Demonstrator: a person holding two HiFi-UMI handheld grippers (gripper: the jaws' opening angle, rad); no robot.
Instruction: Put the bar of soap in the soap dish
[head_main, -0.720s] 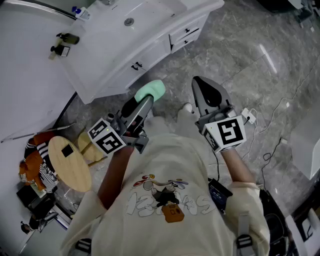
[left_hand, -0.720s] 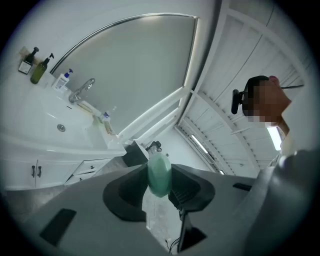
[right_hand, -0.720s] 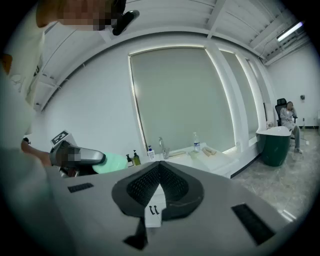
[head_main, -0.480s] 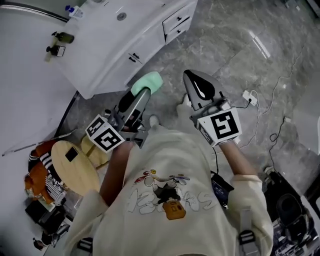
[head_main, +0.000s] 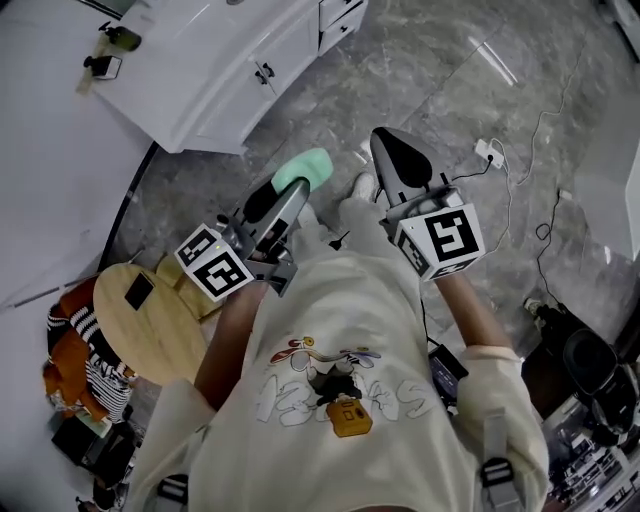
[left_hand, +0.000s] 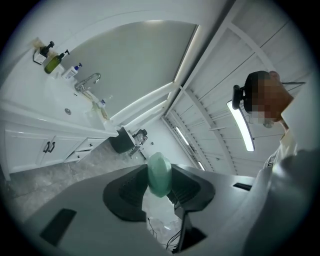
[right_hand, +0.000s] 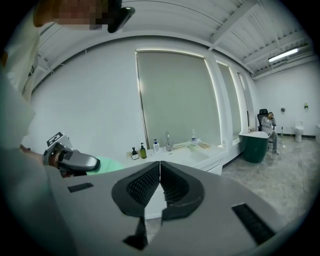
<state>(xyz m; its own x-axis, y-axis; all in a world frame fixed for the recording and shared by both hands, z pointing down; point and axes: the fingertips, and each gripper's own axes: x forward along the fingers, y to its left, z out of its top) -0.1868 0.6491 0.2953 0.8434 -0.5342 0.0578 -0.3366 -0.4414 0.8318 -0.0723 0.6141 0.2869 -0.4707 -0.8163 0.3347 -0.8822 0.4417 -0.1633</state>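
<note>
as the person stands on the grey floor (head_main: 430, 90), well apart from the white vanity (head_main: 215, 85), the left gripper (head_main: 288, 188) grips the soap (head_main: 306, 167) — a pale green bar — between its two pads, with the jaws spread wide to take the bar's thickness. in the left gripper view the soap (left_hand: 159, 174) stands on edge between the ribbed pads (left_hand: 131, 189), its rounded upper end rising past the jaw tips; the vanity's tap (left_hand: 88, 81) and bottles (left_hand: 53, 62) lie far off at upper left. the right gripper (head_main: 392, 146) is held beside the left one, tilted a little downward — its jaws are pressed together with nothing between them, as the right gripper view confirms, where the pads (right_hand: 146, 186) meet along one line. that view also catches the left gripper (right_hand: 75, 161) with the green bar (right_hand: 113, 165) at its tip, and beyond it the vanity top (right_hand: 187, 152) with its bottles (right_hand: 143, 150). a round wooden stool (head_main: 150, 335) stands at the person's left.
</note>
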